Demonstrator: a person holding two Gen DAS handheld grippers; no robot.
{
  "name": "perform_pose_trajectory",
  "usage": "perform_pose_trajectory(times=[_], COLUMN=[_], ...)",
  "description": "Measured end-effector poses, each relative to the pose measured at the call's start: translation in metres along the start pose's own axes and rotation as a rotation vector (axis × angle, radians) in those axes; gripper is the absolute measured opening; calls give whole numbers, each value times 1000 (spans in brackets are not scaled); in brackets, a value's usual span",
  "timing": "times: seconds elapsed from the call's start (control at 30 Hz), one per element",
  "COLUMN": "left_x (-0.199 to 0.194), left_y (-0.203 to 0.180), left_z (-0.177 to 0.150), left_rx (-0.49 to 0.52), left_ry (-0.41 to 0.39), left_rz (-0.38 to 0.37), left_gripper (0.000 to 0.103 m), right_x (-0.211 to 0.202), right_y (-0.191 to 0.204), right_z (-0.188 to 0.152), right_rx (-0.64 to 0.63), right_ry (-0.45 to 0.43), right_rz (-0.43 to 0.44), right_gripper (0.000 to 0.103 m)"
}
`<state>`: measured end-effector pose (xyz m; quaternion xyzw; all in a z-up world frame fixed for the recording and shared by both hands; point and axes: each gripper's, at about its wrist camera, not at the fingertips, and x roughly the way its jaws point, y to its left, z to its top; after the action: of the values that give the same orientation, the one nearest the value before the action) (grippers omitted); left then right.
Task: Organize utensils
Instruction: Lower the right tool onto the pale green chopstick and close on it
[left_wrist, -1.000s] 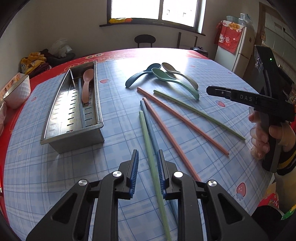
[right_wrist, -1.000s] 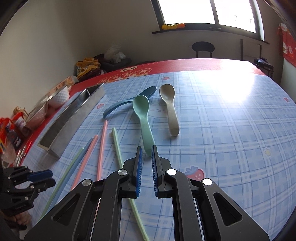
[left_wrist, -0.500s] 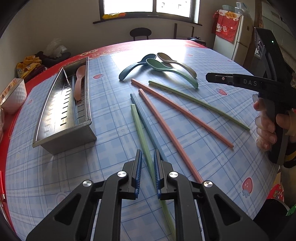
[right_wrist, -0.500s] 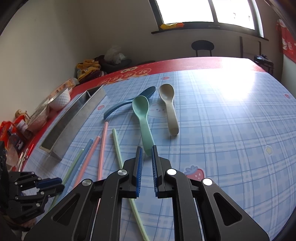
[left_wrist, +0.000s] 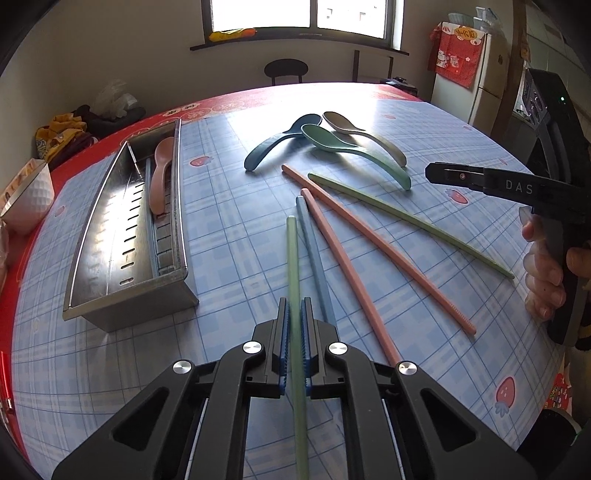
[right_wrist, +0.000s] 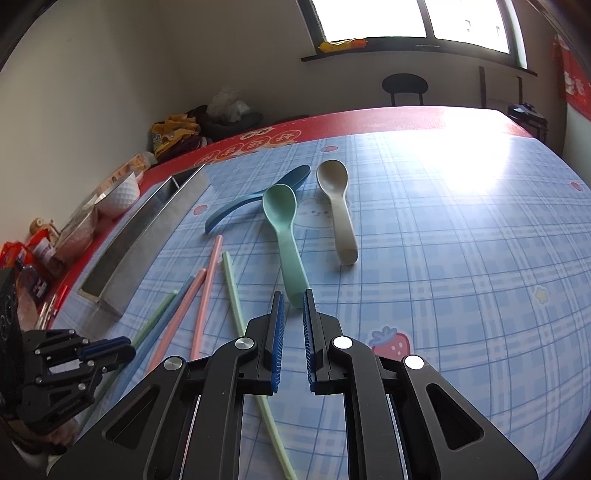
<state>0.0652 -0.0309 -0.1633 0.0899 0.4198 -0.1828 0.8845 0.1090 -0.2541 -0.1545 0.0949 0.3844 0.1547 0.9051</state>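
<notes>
- Chopstick first, in your left wrist view: your left gripper (left_wrist: 294, 314) is pinching the green chopstick (left_wrist: 293, 258) between its blue pads, and the stick runs straight ahead from between the fingers across the blue plaid tablecloth (left_wrist: 229, 229).
- A blue chopstick (left_wrist: 314, 254) lies just beside it on the right, its near end passing behind the right finger.
- Further right you see two pink chopsticks (left_wrist: 373, 247) fanned out, then a second green chopstick (left_wrist: 410, 221) slanting toward the table edge.
- Beyond them sit three spoons close together: the dark blue spoon (left_wrist: 280, 144), the green spoon (left_wrist: 354, 151) and the beige spoon (left_wrist: 362, 134); the green one's bowl seems to overlap the blue one, though the angle makes that hard to confirm.
- To your left stands the metal utensil tray (left_wrist: 110, 236), with a pink spoon (left_wrist: 160, 173) lying in its narrow right compartment.
- Your right gripper (left_wrist: 432, 173) shows side-on at the right edge, held above the table.
- In your right wrist view, the right gripper (right_wrist: 293, 306) has its fingers spread a little with nothing between the pads; the green spoon (right_wrist: 284, 225) handle ends just ahead of the tips.
- The beige spoon (right_wrist: 338, 206) lies just right of it, the dark blue spoon (right_wrist: 258, 199) to the left.
- At lower left your left gripper (right_wrist: 110, 349) sits closed over the near end of the green chopstick (right_wrist: 155, 314).
</notes>
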Motion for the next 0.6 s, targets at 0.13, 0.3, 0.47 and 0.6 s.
perform_pose_trajectory(times=[0.13, 0.3, 0.47, 0.6], left_x=[0, -3, -3, -3], left_y=[9, 9, 7, 8], left_z=[0, -4, -4, -4], left_rx=[-52, -65, -53, -55], left_ry=[-3, -10, -8, -8], left_rz=[9, 41, 58, 55], left_gripper=[6, 6, 7, 7], right_x=[3, 7, 12, 20], right_y=[1, 5, 15, 26], right_z=[0, 0, -1, -1], right_rx=[-6, -17, -53, -103], right_ry=[9, 27, 41, 78], right_rz=[0, -7, -28, -28], right_gripper=[11, 11, 11, 11])
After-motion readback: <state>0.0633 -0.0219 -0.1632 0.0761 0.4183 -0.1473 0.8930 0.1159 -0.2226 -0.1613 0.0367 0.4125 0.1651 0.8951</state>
